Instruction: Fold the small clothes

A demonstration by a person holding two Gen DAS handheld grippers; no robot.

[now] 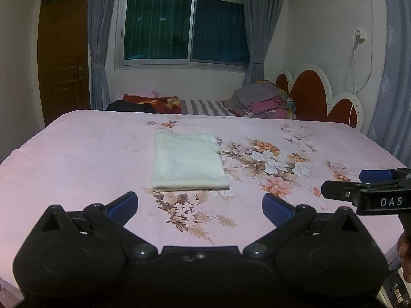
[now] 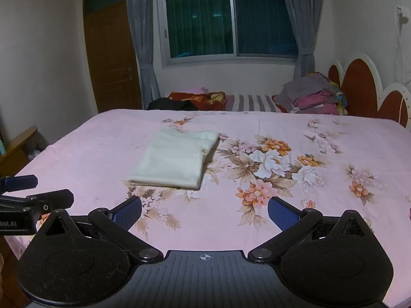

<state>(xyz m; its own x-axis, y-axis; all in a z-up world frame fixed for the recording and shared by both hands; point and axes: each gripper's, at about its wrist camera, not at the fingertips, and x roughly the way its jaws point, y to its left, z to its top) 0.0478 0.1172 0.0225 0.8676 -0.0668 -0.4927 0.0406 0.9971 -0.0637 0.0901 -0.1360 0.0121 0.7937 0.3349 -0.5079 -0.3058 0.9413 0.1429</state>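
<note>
black left gripper (image 1: 199,201) and right gripper (image 2: 204,206), blue fingers (image 2: 128,213), white "das" lettering.

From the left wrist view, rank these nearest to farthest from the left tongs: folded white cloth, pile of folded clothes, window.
1. Folded white cloth, just ahead on the pink floral bedsheet.
2. Pile of folded clothes, far right by the headboard.
3. Window, back wall.

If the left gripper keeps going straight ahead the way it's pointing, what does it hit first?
Probably the near edge of the folded white cloth lying on the bedsheet; the open left gripper faces it, though height is unclear.
</note>
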